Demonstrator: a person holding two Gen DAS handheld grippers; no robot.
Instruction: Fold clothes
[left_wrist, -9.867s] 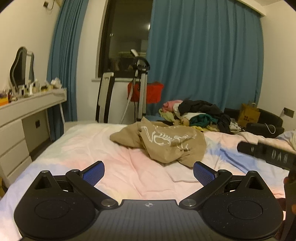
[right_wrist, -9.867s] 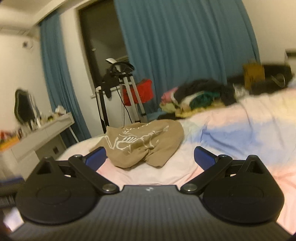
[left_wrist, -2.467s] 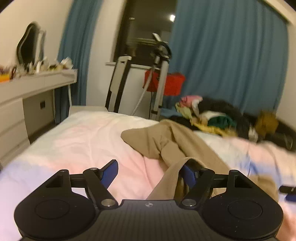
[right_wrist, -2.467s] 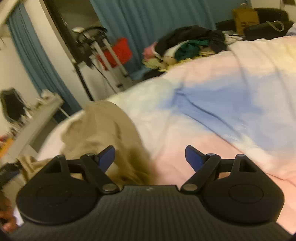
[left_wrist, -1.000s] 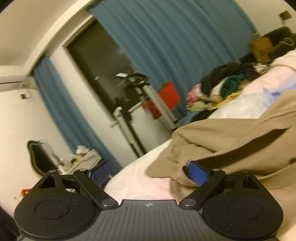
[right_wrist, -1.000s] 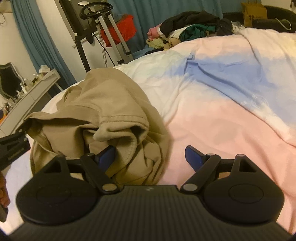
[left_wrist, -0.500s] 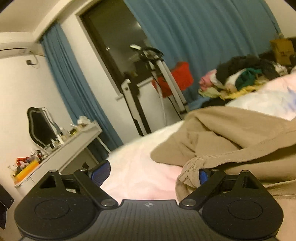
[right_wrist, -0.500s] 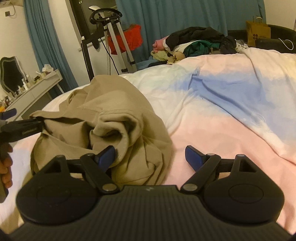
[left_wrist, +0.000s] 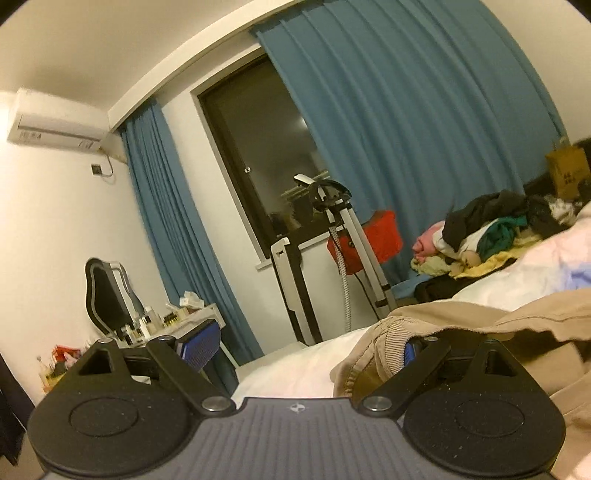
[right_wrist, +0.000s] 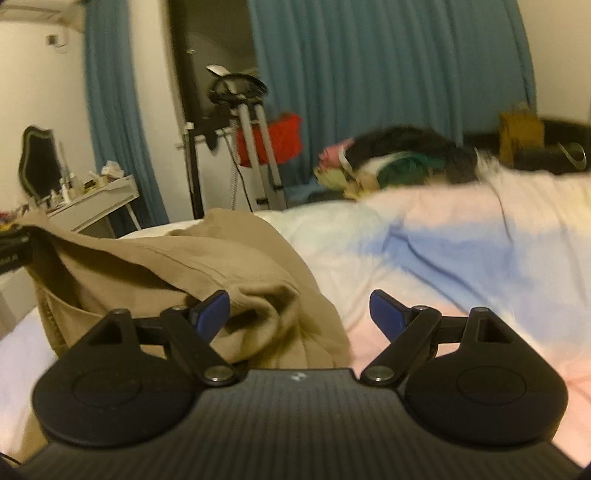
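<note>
Pastel bed (right_wrist: 461, 258), tan garment (right_wrist: 192, 266) bunched at 9 o'clock.
Left gripper (left_wrist: 303, 345) fingers apart, ribbed hem draped over one; right gripper (right_wrist: 299, 314) fingers apart, empty: hem may slip off.

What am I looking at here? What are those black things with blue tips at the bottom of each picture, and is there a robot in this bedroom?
No robot: a person holds a two-fingered gripper in each hand, and a camera on each looks forward along its fingers. One picture is from the left gripper, the other from the right gripper. The blue tips are the finger pads. A tan garment lies crumpled on the pastel bed. In the left view its ribbed hem drapes over one finger, but both grippers stand open, so nothing is clamped. Other clothes are piled behind.
</note>
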